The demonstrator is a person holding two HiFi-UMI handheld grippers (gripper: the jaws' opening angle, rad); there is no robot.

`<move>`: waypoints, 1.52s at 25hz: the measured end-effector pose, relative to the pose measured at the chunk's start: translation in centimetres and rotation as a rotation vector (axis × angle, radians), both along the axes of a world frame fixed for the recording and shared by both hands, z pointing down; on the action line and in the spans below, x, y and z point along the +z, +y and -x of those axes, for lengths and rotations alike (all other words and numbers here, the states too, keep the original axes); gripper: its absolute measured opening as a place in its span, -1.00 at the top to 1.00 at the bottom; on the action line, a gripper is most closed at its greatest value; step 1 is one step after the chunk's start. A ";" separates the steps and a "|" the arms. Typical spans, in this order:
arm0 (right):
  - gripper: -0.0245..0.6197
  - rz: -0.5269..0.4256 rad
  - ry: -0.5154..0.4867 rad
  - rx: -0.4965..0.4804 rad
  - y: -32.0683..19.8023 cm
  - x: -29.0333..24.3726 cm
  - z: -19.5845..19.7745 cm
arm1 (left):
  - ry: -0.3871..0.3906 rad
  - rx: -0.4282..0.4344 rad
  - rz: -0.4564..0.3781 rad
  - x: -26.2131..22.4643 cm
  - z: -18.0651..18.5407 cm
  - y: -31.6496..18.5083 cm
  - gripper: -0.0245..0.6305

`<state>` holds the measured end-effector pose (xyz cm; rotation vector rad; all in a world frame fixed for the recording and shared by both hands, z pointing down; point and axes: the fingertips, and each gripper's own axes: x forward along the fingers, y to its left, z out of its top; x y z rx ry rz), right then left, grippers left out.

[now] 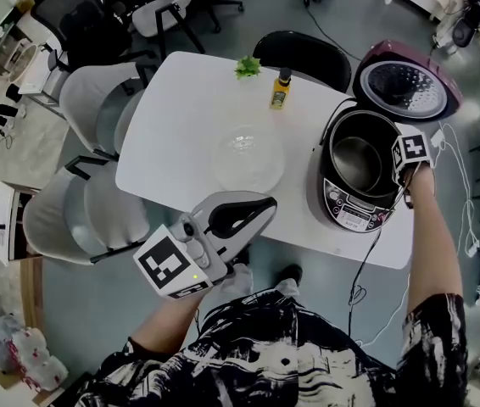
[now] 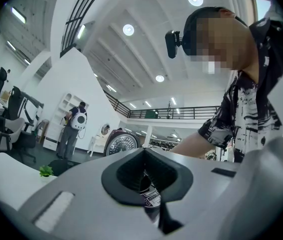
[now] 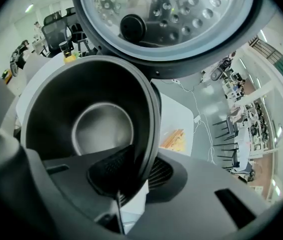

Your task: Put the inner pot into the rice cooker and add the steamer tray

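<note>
The rice cooker (image 1: 339, 200) stands open at the table's right end, its lid (image 1: 406, 88) tipped back. The dark inner pot (image 1: 360, 157) sits inside it. My right gripper (image 1: 403, 179) points steeply down at the pot's right edge. In the right gripper view the pot (image 3: 101, 126) has its rim between the pads of that gripper (image 3: 140, 176), and both pads lie close against it. The clear steamer tray (image 1: 247, 156) rests on the table's middle, untouched. My left gripper (image 1: 264, 205) is shut and empty, hovering over the near table edge by my body; its closed tips (image 2: 144, 176) face the cooker.
A yellow bottle (image 1: 281, 91) and a small green plant (image 1: 248, 66) stand at the table's far edge. Chairs ring the white table (image 1: 181, 117) on the left and far side. The cooker's cord (image 1: 360, 287) hangs off the near right edge.
</note>
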<state>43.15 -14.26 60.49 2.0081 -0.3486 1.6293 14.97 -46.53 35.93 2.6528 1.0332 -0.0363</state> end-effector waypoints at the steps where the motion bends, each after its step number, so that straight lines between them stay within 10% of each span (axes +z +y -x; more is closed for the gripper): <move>1: 0.76 -0.015 0.000 0.013 0.0 -0.1 -0.1 | 0.000 0.001 0.001 0.0 0.0 0.0 0.91; 22: 0.92 -0.352 0.095 0.172 2.1 -5.6 -1.5 | 0.014 0.055 -0.001 -0.6 -1.1 3.1 0.91; 31: 0.92 -0.813 0.294 -0.012 -2.7 -19.1 1.7 | 0.034 0.078 -0.020 -1.8 -1.8 4.6 0.91; 35: 0.92 -1.248 0.192 -0.089 -10.2 -23.6 7.6 | 0.034 0.047 -0.040 -1.7 -1.7 3.8 0.91; 38: 0.92 -1.288 0.154 -0.224 -14.6 -24.8 10.2 | 0.039 0.003 -0.051 -2.3 -1.4 2.6 0.91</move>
